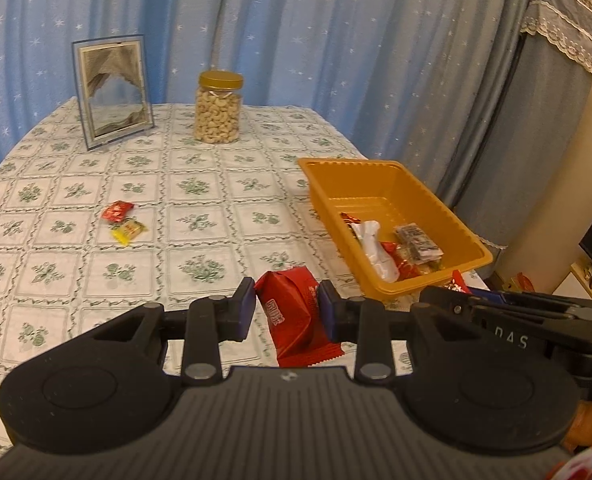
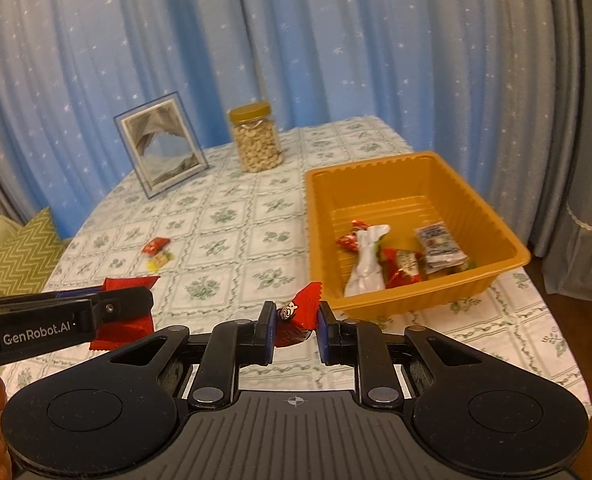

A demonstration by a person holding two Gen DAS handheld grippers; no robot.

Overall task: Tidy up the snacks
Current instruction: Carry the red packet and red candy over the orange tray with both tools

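My left gripper [image 1: 286, 304] is shut on a large red snack packet [image 1: 290, 316], held above the tablecloth just left of the orange tray [image 1: 380, 168]. In the right wrist view my right gripper [image 2: 295, 320] is shut on a small red candy [image 2: 298, 316] near the orange tray's [image 2: 416, 300] front left corner. The tray holds several wrapped snacks [image 2: 368, 264]. A red and a yellow candy [image 1: 122, 220] lie together on the cloth at the left. The left gripper with its red packet [image 2: 124, 320] shows at the left of the right wrist view.
A jar of cashews [image 1: 218, 108] with a gold lid and a framed sand picture [image 1: 112, 92] stand at the back of the table before blue star curtains. A covered tall object [image 1: 536, 120] stands right of the table. A green zigzag cushion [image 2: 24, 252] lies off the table's left.
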